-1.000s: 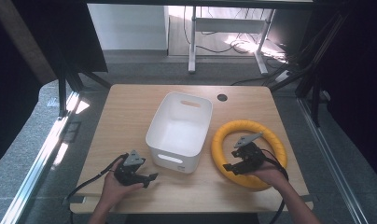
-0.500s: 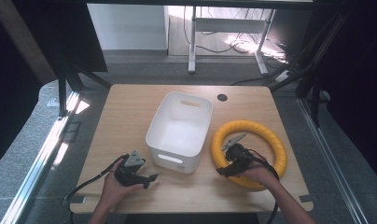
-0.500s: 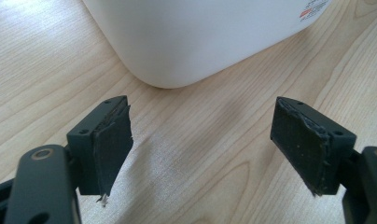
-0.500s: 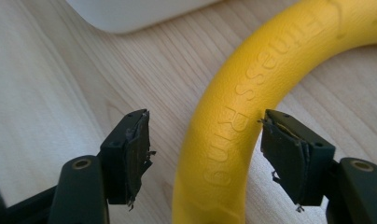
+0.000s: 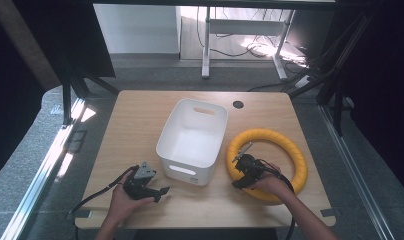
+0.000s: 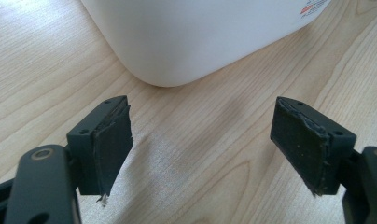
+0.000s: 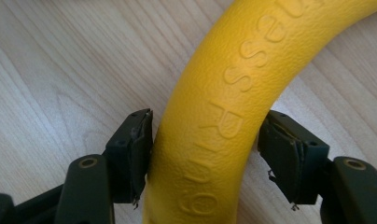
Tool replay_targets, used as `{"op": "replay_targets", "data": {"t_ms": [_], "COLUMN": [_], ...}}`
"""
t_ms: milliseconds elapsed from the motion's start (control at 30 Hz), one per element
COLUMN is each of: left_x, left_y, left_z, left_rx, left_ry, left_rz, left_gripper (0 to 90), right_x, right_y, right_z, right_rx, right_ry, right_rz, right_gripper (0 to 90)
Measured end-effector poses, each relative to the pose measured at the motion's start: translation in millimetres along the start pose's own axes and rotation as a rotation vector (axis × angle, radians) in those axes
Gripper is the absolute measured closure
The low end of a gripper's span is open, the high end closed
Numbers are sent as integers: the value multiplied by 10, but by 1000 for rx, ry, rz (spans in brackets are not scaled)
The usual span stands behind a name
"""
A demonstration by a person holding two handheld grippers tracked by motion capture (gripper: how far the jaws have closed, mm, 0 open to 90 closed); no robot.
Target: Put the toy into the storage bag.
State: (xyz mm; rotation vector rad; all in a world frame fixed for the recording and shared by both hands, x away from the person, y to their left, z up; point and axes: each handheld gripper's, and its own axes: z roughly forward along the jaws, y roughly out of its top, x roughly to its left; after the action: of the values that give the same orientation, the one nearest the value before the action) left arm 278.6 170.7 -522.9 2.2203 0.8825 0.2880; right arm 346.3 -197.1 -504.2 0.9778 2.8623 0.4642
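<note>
A yellow foam ring [image 5: 290,145] lies flat on the table, to the right of a white plastic bin [image 5: 182,170]. My right gripper [image 5: 238,172] is down on the ring's left, near part. Its jaws have just been closing around the ring [image 7: 214,107], and both pads [image 7: 137,149] now touch its sides. My left gripper [image 5: 162,191] rests on the table left of the bin's near corner. Its jaws stand wide open with nothing but bare wood between them [image 6: 200,149], and the bin's rounded corner [image 6: 200,32] is just ahead.
The wooden table [image 5: 140,125] has a round cable hole [image 5: 238,104] near its far edge. The bin is empty and has handle slots. Black frame posts stand around the table, and a cable trails from each gripper.
My right gripper has moved left and down over the ring's left part, and its jaws have narrowed onto the ring. The left gripper has stayed put.
</note>
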Motion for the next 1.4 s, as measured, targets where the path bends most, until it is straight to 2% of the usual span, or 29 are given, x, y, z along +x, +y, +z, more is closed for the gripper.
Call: {"op": "replay_targets", "data": {"t_ms": [167, 233, 467, 600, 800, 833, 867, 900, 1133, 1167, 1200, 1233, 1267, 1300, 1333, 1400], "left_x": [-2, -2, -1, -3, -2, 1, 1, 2, -1, 0, 0, 0, 0, 0, 0, 1], "left_y": [-1, -1, -2, -2, -3, -3, -3, -2, -2, -1, -1, -1, -1, -2, -2, -2], "left_z": [6, 7, 14, 18, 15, 16, 16, 20, 29, 29, 29, 30, 30, 34, 34, 34], "left_rx": [2, 3, 5, 6, 6, 7, 7, 9, 10, 9, 9, 11, 11, 10, 10, 10], "left_ry": [-1, -1, -3, -4, -1, -1, -1, 0, -1, -1, -1, -1, -1, -2, -2, -2], "left_rz": [0, 0, 1, 0, 2, 3, 3, 3, -1, -2, -2, -2, -2, -1, -1, -2], "left_gripper": [206, 206, 205, 204, 204, 204, 204, 204, 204, 204, 204, 204, 204, 204, 204, 204], "right_x": [19, 18, 26, 44, 31, -14, -14, -58, -136, -158, -158, -189, -189, -217, -217, -255], "right_y": [16, 19, 38, 68, 97, 75, 75, 41, -34, -57, -57, -83, -83, -108, -108, -144], "right_z": [18, 18, 11, 11, 8, -7, -7, -30, -161, -225, -225, -287, -287, -345, -345, -420], "right_rx": [42, 43, 77, 102, 122, 100, 100, 75, 7, -21, -21, -52, -52, -84, -84, -128], "right_ry": [-16, -19, -9, -15, -5, 36, 36, 72, 122, 140, 140, 157, 157, 174, 174, 195], "right_rz": [-5, -8, -12, -19, -5, 28, 28, 47, 65, 72, 72, 86, 86, 101, 101, 119], "right_gripper": [369, 373, 395, 442, 460, 467, 467, 471, 477, 478, 478, 479, 479, 482, 482, 485]}}
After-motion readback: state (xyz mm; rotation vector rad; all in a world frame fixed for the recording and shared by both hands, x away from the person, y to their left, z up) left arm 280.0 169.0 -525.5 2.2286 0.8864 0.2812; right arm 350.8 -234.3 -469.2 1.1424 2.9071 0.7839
